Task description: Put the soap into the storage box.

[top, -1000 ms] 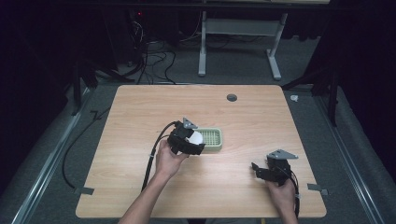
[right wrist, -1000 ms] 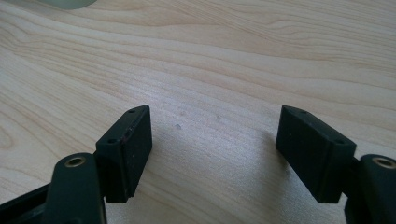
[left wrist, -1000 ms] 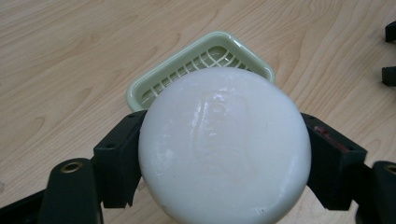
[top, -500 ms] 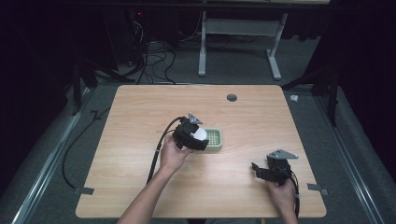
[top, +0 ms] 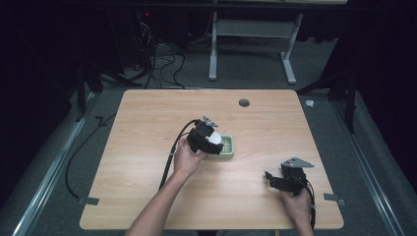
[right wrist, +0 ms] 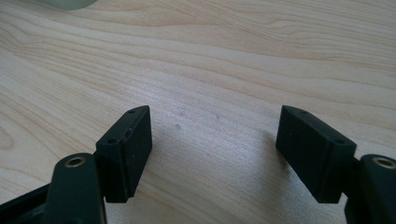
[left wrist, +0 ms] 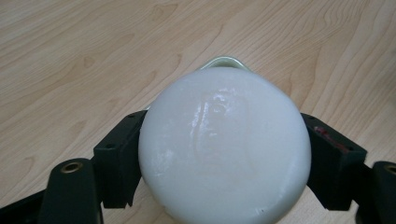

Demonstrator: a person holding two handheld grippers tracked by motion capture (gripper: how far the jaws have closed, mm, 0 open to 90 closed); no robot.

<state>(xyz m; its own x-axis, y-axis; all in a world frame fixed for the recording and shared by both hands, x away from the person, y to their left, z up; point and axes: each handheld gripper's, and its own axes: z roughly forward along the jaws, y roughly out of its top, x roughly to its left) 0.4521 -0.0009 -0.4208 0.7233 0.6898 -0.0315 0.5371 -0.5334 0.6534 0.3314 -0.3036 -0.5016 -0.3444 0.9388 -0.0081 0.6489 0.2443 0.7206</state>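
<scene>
Left gripper (top: pixel 209 138), held in the left hand (top: pixel 186 158): black jaws clamped on a white soap bar (left wrist: pixel 225 144), one pad pressing each flank. In the left gripper view the bar is a smooth, rounded oval, slightly glossy, with a faint stamped relief on its broad face; the lettering is too soft to read. A few tiny specks sit near its lower edge. The broad face is turned toward the camera, and the bar spans the full gap between the pads, so its wide dimension lies across the jaws. Whether that is the true long axis cannot be told from this angle.

Just beyond the bar, past the jaw tips, a pale green rim peeks out: the soap dish (top: pixel 226 147). In the high view it is a small rounded-rectangular tray of matt plastic with a ribbed or slotted floor, its long side running left to right on the table. The left gripper sits over the dish's left end, with the bar above it; contact between bar and dish cannot be judged.

Right gripper (top: pixel 273 180), held in the right hand (top: pixel 297 202): jaws spread wide, nothing between them, low over bare wood well to the right of the dish and nearer the person. Pads are flat black blocks with small screw holes.

Table (top: pixel 147 128): light wood-grain top, matt, rounded corners, with a dark round grommet (top: pixel 244 103) beyond both grippers.
</scene>
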